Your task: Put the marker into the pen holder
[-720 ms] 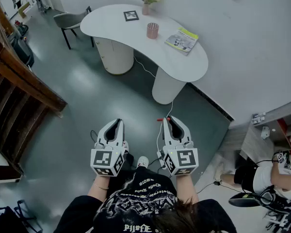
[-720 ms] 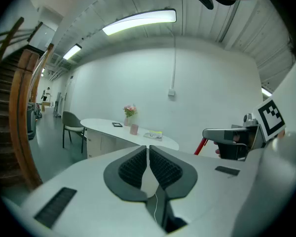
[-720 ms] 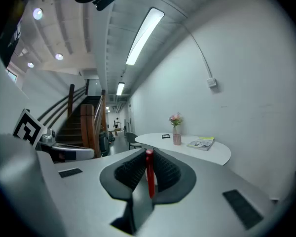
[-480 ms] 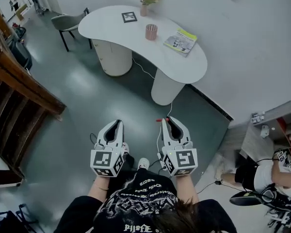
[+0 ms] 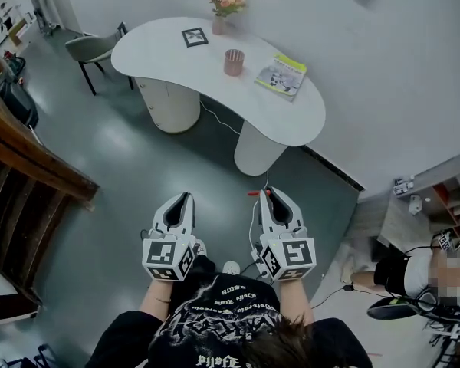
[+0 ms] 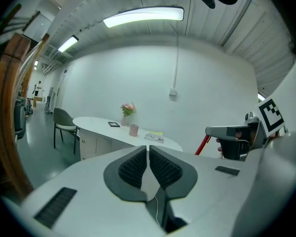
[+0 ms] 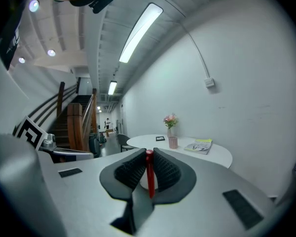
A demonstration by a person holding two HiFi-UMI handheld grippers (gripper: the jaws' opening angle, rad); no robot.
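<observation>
My right gripper is shut on a red marker that stands upright between its pads; its red tip pokes out to the left in the head view. Beside it, my left gripper is shut with nothing between its jaws. The pink pen holder stands far ahead on the white table, well beyond both grippers; it also shows small in the right gripper view and the left gripper view.
On the table are a flower vase, a square marker card and a magazine. A grey chair stands at its left end. A wooden stair railing runs along the left. A seated person is at right.
The view has shifted: the table now sits slightly further left and lower in the head view. Both grippers keep their pose, the right still holding the marker.
</observation>
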